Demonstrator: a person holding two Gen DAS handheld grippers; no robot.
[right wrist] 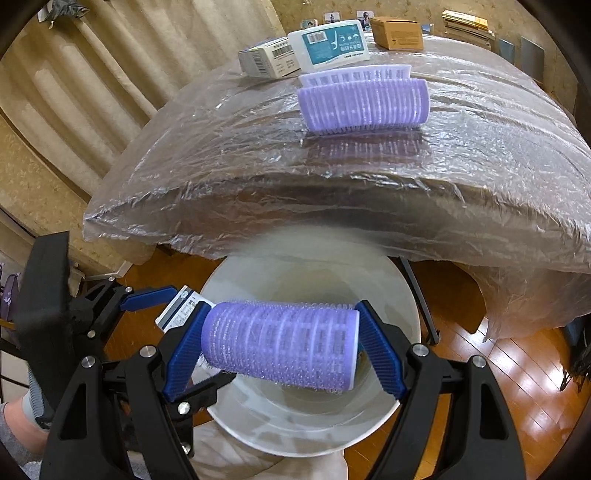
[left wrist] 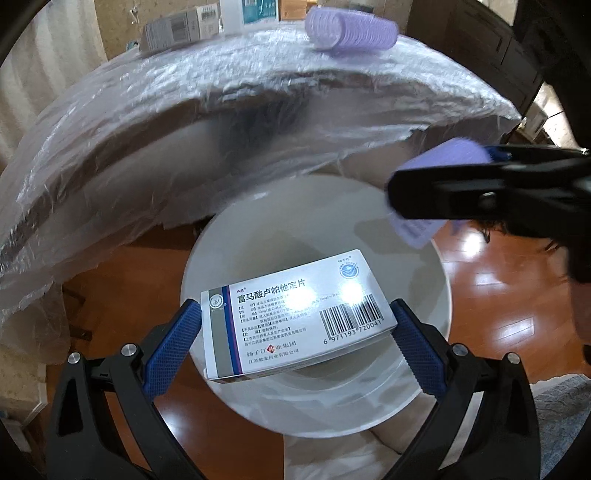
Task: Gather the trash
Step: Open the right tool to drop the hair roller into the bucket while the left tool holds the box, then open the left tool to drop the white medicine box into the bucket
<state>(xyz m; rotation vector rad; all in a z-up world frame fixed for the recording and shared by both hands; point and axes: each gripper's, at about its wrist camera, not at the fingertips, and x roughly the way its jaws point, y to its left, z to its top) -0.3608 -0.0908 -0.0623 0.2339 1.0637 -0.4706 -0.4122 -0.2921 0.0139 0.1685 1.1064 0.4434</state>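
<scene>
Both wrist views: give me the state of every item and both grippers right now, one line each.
left gripper: shut on medicine box.
medicine box: held above bin.
right gripper: shut on purple hair roller.
purple hair roller: held above bin, lying sideways.
white bin: open, on floor beside table.
second hair roller: resting on table.
plastic sheet: draped over table.
three boxes: on the table's far side.

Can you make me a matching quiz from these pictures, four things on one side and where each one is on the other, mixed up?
Things:
1. medicine box
2. purple hair roller
3. second purple roller
4. brown carton

Places:
A. lying on the plastic-covered table, near its front edge
B. in the left claw, over the white bin
C. at the table's far edge
D. in the right claw, over the bin

Pairs: 1-B, 2-D, 3-A, 4-C
</scene>
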